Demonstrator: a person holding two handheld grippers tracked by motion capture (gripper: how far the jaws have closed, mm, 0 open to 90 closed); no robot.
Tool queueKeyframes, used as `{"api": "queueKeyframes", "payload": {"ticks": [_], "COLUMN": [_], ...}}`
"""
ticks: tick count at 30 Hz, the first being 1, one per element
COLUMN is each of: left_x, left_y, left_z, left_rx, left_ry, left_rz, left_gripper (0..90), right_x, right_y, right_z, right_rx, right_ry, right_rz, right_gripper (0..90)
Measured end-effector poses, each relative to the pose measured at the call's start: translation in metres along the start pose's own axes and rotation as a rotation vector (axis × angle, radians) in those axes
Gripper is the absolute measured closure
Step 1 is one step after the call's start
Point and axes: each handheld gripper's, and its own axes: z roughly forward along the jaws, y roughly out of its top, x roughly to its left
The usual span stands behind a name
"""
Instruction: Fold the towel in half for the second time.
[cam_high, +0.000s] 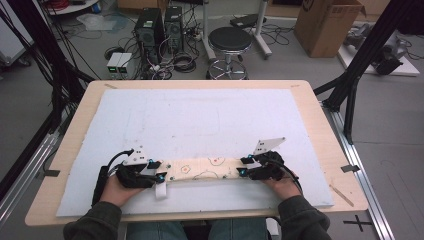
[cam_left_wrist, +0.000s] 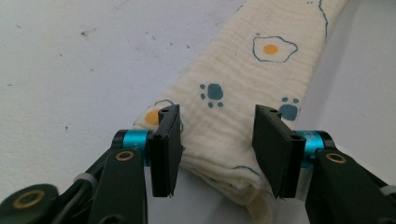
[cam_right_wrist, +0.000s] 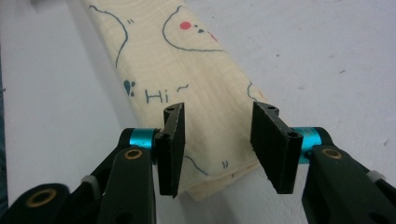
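Folding looks like the work in hand: a cream printed cloth (cam_high: 202, 169), already doubled into a long narrow strip, lies flat on the pale mat (cam_high: 200, 120) that covers the worktop (cam_high: 320, 120), near the person's edge, with one gripper at each end. The left gripper (cam_high: 156, 170) straddles its end of the strip, and in the left gripper view its jaws stand apart with the layered end of the cloth (cam_left_wrist: 233, 121) between them, the pads clear of the fabric on both sides. The right gripper (cam_high: 243, 167) mirrors this; in the right gripper view the jaws are likewise parted over the cloth (cam_right_wrist: 187, 79), nothing pinched.

To do this well, I judge that each gripper should keep square to the strip and low enough that all layers sit between the pads, so a later pinch takes the whole stack and not the top ply alone. Both ends ought to be handled together and evenly, or the strip will skew. A white tag (cam_high: 160, 190) sticks out beside the left end; keep it clear of the jaws.
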Motion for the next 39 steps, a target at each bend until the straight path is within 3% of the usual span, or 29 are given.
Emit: {"api": "queueKeyframes", "payload": {"ticks": [11,33,37,39], "left_x": [-0.0011,-0.0029,-0.0028,-0.0019], "left_y": [-0.0012,-0.0032,-0.0025,-0.001], "left_z": [0.0016,0.0034,0.0019,-0.0004], "left_rx": [0.013,0.013,0.016,0.013], "left_ry": [0.007,0.019,0.014,0.015], "left_rz": [0.007,0.037,0.033,0.009], "left_gripper": [51.1,50.7,49.9,48.3], "right_x": [0.0066,0.0064,0.0062,0.0059], "right_y": [-0.0053,-0.0102,-0.0102,-0.01], "right_z": [0.001,0.003,0.0031,0.003], "right_rx": [0.017,-0.004,-0.006,-0.007], "right_ry": [-0.028,-0.03,-0.027,-0.024], "right_rz": [-0.041,-0.045,-0.042,-0.037], "right_gripper": [47.8,46.7,46.4,45.2]}}
